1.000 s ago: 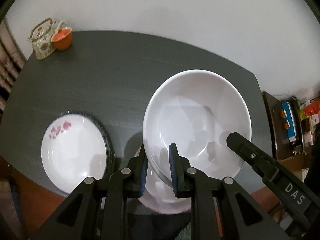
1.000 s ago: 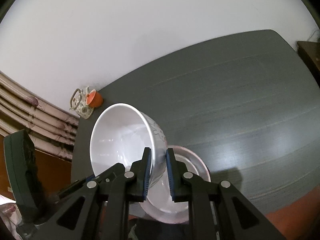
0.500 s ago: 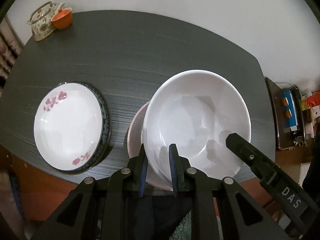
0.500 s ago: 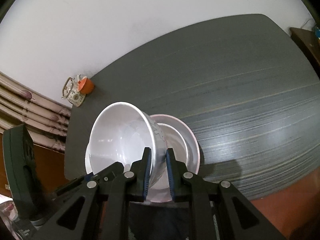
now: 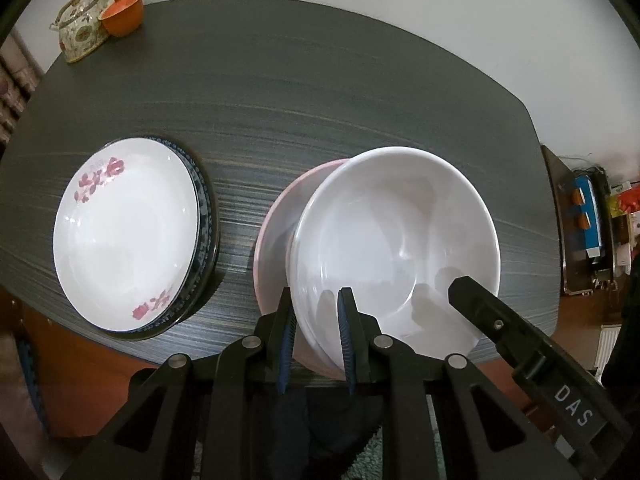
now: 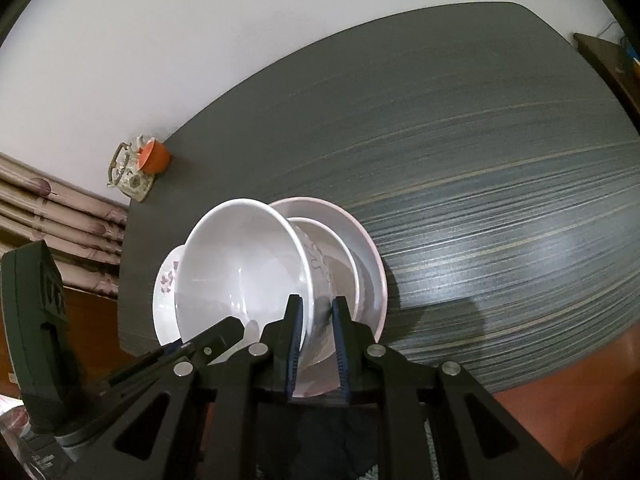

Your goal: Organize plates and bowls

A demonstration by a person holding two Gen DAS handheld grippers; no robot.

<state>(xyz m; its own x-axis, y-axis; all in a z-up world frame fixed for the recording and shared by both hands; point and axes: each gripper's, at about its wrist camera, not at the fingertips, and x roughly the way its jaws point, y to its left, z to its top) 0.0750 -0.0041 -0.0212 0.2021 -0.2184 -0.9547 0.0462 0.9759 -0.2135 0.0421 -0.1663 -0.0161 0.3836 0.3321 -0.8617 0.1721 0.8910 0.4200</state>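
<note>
Bowl point(image 5: 394, 240), white and deep, hangs between both grippers above a pink-rimmed bowl point(image 5: 276, 232) on the dark table point(image 5: 320, 92). Left gripper point(image 5: 316, 336) pinches the near rim, one finger outside the wall, one inside; jaws nearly closed, the rim clamped between the blue pads. Right gripper point(image 6: 314, 340) does the same on the rim's other side: jaws narrow, the wall between them. In the left wrist view its black finger shows at the bowl's right edge.

Key relation: the held bowl sits directly over the pink-rimmed one, tilted, its base aimed down into that bowl's hollow. The right wrist view shows a smaller inner rim point(image 6: 340, 256) inside the pink-rimmed bowl, so the stack below may already hold two pieces; cannot tell for sure. Whether the base touches yet is hidden. Both hands are equally placed, one on each side of the rim. Judgement: the next move is a level lowering, then release by both.

Off to the left lies a floral plate point(image 5: 124, 232) on a dark-rimmed plate point(image 5: 206, 216), clear of the bowls. A teapot point(image 5: 80, 32) and an orange cup point(image 5: 124, 10) stand at the far corner.

Writing: "DAS" in white on the right gripper's finger. No other legible text.
</note>
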